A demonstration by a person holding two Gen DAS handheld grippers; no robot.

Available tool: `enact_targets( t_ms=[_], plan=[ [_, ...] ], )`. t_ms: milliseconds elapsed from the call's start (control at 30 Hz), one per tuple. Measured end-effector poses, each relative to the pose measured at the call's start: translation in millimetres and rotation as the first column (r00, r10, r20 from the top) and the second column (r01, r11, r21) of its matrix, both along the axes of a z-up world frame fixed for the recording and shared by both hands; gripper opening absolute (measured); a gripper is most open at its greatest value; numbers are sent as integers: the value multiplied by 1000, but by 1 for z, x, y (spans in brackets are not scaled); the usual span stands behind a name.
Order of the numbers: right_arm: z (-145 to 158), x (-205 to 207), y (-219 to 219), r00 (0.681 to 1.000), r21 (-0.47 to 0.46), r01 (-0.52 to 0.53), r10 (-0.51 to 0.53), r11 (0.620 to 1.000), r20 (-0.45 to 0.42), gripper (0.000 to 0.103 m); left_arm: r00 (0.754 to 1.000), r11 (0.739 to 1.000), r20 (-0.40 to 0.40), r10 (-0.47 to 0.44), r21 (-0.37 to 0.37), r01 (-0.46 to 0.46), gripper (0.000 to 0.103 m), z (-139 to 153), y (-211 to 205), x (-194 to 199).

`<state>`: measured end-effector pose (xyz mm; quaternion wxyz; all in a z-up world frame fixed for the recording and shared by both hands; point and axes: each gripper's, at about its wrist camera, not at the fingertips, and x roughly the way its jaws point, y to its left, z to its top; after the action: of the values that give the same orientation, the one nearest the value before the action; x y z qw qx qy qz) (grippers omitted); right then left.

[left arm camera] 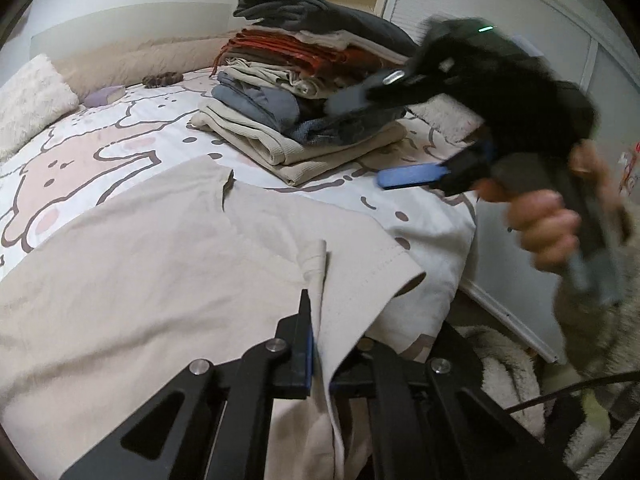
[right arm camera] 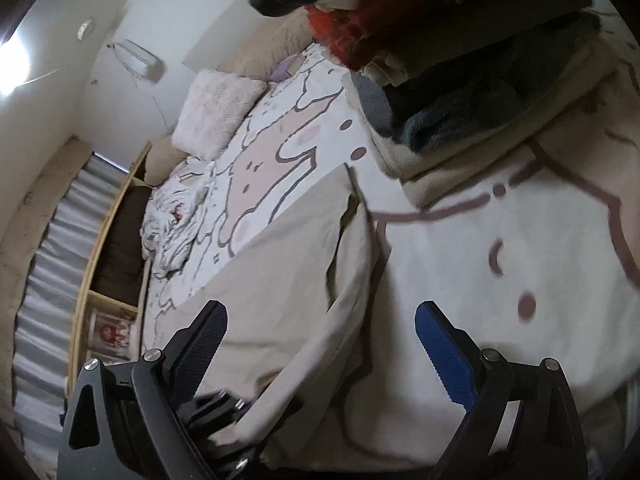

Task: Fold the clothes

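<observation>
Beige T-shirt [left arm camera: 160, 248] spread flat on bed [left arm camera: 120, 148], near edge, sleeve [left arm camera: 360, 264] toward the stack side. Left gripper [left arm camera: 316, 344] clenched on a fold of the shirt's edge, cloth pinched between the jaws. Right gripper [right arm camera: 320, 344] released, jaws wide apart, nothing between them, hanging over shirt and bedspread; blurred in left view [left arm camera: 400, 136], held by a hand [left arm camera: 540, 228]. Risks, judged: only one corner held, so pulling w/ left alone likely drags whole shirt askew instead of folding; thin pinch could slip out. Shirt close to bed edge, may slide off toward fluffy rug [left arm camera: 504, 364] below. Right gripper near stack of folded clothes [left arm camera: 304, 92]; careless swing could knock it over. Cable [left arm camera: 560, 392] trailing at lower right, possible snag. Surface: soft bedspread w/ cartoon print, pink/brown outlines, gives under pressure. Room: fluffy pillow [left arm camera: 28, 100] at head end, crumpled white cloth [right arm camera: 172, 216] at far side, white wall, closet doors [left arm camera: 500, 12] behind stack, wall AC unit [right arm camera: 136, 60], curtain [right arm camera: 52, 248], wooden shelf [right arm camera: 116, 232] beside bed.
</observation>
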<state>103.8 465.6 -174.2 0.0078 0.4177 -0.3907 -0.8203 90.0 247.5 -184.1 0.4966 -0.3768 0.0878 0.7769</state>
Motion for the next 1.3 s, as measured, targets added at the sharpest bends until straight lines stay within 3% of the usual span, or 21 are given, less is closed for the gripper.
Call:
enact_targets(
  t_ms=[100, 167, 267, 467, 533, 567, 600, 667, 767, 900, 1000, 1100, 1200, 1300],
  plan=[
    [-22, -29, 3, 998, -11, -42, 43, 999, 50, 94, 1000, 1000, 23, 15, 24, -16, 5, 3, -8, -6],
    [-39, -51, 1, 995, -20, -43, 44, 999, 90, 85, 998, 999, 46, 31, 43, -33, 5, 4, -17, -12],
    [-64, -76, 1, 993, -111, -21, 34, 994, 113, 78, 996, 997, 70, 49, 62, -53, 5, 5, -28, -18],
    [-84, -104, 4, 996, -196, 54, -39, 979, 81, 69, 996, 994, 81, 36, 96, -44, 5, 8, -37, -19],
    [-89, -116, 5, 996, -210, 59, -42, 976, 83, 55, 996, 994, 86, 24, 101, -32, 5, 9, -37, -18],
    [-90, -120, 6, 995, -216, 58, -40, 975, 87, 41, 996, 994, 87, 18, 104, -27, 5, 10, -38, -17],
    [-90, -123, 5, 995, -215, 57, -38, 975, 92, 18, 996, 994, 87, 13, 107, -22, 5, 11, -39, -16],
    [-89, -128, 1, 994, -208, 55, -34, 977, 103, 6, 995, 992, 97, 20, 119, -32, 5, 19, -45, -16],
    [-60, -124, -10, 999, -187, 37, -30, 982, 39, 5, 991, 987, 123, 55, 144, -72, 5, 34, -62, -16],
    [6, -130, -41, 995, -168, -37, 21, 985, -96, 5, 982, 966, 121, 146, 197, -168, 5, 64, -100, -12],
    [54, -143, -83, 977, -100, -132, 113, 986, -179, 5, 958, 931, 75, 277, 225, -287, 5, 87, -139, -1],
    [91, -161, -135, 946, -26, -232, 219, 972, -237, 5, 916, 887, 44, 398, 235, -397, 5, 104, -177, 9],
    [101, -187, -201, 915, 23, -331, 327, 943, -237, 5, 861, 838, 83, 502, 198, -508, 5, 103, -221, 15],
    [91, -208, -275, 881, 69, -428, 433, 901, -192, 5, 803, 794, 90, 589, 118, -596, 5, 86, -258, 24]
  ],
)
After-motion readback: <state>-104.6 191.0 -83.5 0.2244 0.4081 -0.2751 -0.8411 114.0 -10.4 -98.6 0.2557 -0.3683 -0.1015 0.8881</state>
